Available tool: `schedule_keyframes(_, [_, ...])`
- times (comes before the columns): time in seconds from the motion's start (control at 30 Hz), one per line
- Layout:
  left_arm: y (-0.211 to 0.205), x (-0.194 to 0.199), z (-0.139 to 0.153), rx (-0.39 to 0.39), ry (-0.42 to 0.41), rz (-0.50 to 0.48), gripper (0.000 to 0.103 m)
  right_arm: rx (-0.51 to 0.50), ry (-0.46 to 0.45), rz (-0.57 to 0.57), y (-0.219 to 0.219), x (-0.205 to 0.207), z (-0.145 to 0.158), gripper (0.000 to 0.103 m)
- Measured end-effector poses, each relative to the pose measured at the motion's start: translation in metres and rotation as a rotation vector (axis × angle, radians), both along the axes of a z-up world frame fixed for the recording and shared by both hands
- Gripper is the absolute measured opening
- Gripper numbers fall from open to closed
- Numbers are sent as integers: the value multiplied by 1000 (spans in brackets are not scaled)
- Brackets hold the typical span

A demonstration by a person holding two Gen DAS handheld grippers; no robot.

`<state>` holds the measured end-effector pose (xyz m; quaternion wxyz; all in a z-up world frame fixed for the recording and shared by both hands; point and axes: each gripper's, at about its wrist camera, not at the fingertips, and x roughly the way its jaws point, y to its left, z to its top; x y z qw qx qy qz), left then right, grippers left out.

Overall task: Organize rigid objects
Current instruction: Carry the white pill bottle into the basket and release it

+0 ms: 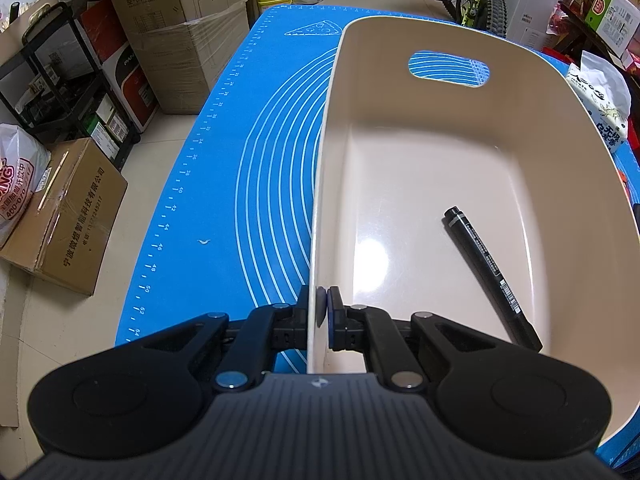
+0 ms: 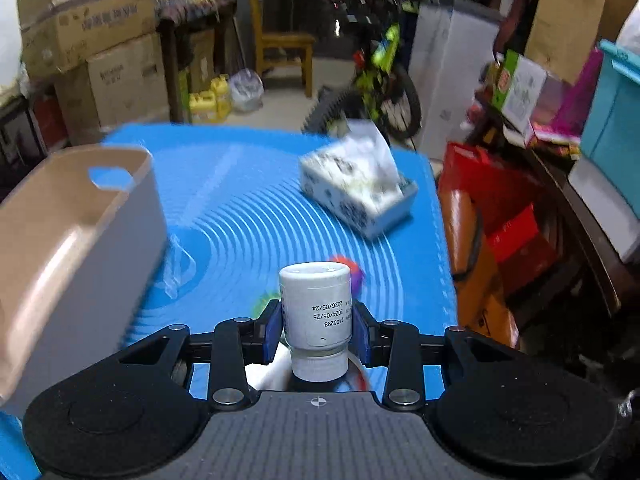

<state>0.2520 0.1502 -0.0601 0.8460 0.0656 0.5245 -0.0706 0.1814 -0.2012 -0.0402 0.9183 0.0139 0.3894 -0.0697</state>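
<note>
My right gripper [image 2: 316,330] was clamped on the white bottle [image 2: 314,312], carried cap-end toward the camera above the blue mat [image 2: 248,208]. The grip sat low on the body; I judged a tilt or slip possible on the way to the beige bin [image 1: 420,152]. My left gripper [image 1: 322,312] pinched the bin's near wall; a marker [image 1: 492,276] lay inside. Motion blur obscured a coloured object behind the bottle.

Pale tiled floor [image 1: 168,128], stacked cardboard boxes [image 1: 176,12], black shelf rack [image 1: 60,76], wooden chair [image 2: 282,46], green bicycle [image 2: 384,68]
</note>
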Motion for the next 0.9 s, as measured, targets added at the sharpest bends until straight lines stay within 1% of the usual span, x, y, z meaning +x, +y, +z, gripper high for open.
schedule_keyframes(0.13, [0,0,0,5,-1,-2,9,2,-70,41,25,7,19,44])
schedule_keyframes(0.23, [-1,0,0,6,-1,-2,9,30,-116,92,49,17,32,44])
schedule_keyframes(0.4, [-1,-1,0,13,-2,-6,9,63,-149,182,90,35,41,44])
schedule_keyframes(0.53, [-1,0,0,14,-2,-6,9,87,-139,259,127,46,37,44])
schedule_keyframes(0.67, [-2,0,0,14,-2,-6,9,80,-116,331,161,53,32,44])
schedule_keyframes(0.9, [-2,0,0,14,-2,-5,9,23,-17,403,200,59,8,44])
